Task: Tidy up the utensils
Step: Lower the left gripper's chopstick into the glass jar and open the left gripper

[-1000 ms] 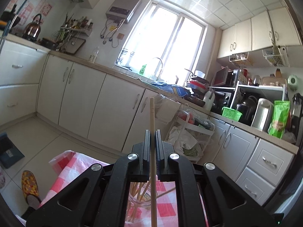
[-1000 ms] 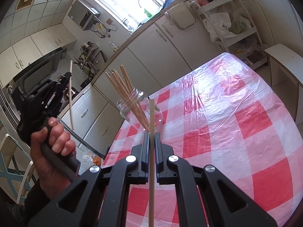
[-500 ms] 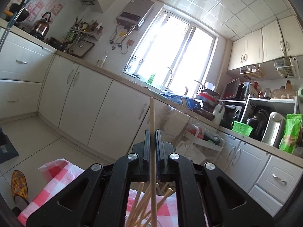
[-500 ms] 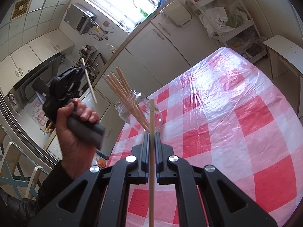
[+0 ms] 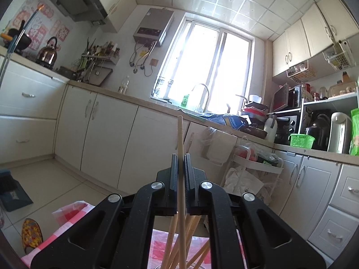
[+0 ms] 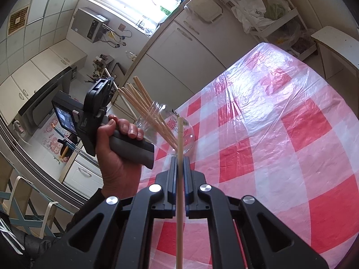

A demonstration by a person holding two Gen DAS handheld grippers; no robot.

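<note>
Chopsticks sit pinched upright in both claws. Left gripper (image 5: 180, 157) is clamped on a single chopstick (image 5: 180, 148), whose lower end hangs right among the sticks (image 5: 170, 244) already bunched in the glass jar (image 6: 166, 130) below it. Right gripper (image 6: 178, 159) grips its own chopstick (image 6: 179, 179) and hovers above the checked tablecloth (image 6: 280, 123), with the jar just ahead. Of the two hands, the left hand (image 6: 119, 157) is nearer the jar mouth, so its stick likely drops in first.
</note>
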